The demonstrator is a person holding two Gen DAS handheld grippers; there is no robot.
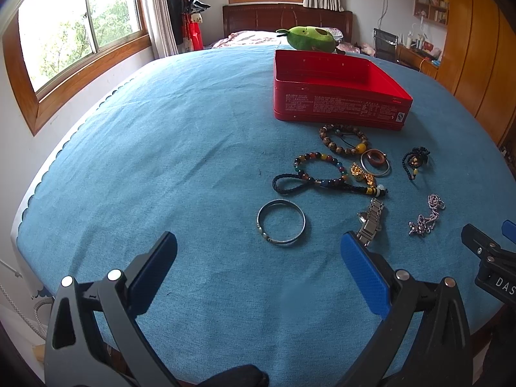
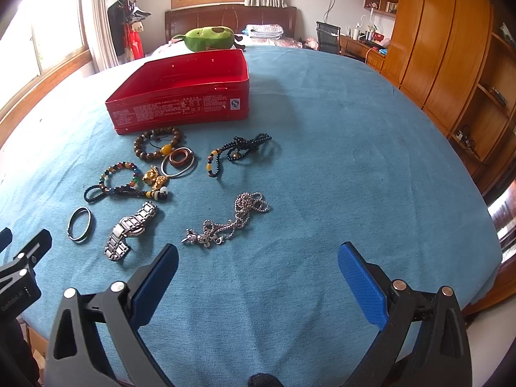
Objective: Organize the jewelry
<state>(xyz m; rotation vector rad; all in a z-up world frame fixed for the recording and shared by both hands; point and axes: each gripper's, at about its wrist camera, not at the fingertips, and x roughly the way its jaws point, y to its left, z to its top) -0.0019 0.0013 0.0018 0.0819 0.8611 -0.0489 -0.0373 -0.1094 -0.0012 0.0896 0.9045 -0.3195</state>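
Observation:
An open red tin box (image 1: 338,103) (image 2: 180,109) stands on the blue cloth; what I see of its inside is empty. Jewelry lies in front of it: a silver bangle (image 1: 281,222) (image 2: 79,224), a metal watch (image 1: 371,221) (image 2: 130,230), a silver chain (image 1: 425,216) (image 2: 230,222), a brown bead bracelet (image 1: 343,140) (image 2: 157,144), a multicolour bead bracelet (image 1: 319,167) (image 2: 121,175), a black bead necklace (image 1: 416,161) (image 2: 240,153). My left gripper (image 1: 258,264) is open, just short of the bangle. My right gripper (image 2: 258,274) is open, just short of the chain.
The blue cloth (image 1: 161,161) covers a round table. A braided black cord (image 1: 325,187), gold charms (image 1: 362,174) and a thin hoop with a wooden ring (image 1: 375,161) lie among the jewelry. A bed with a green plush (image 1: 309,37) is behind; wooden wardrobes (image 2: 451,48) stand right.

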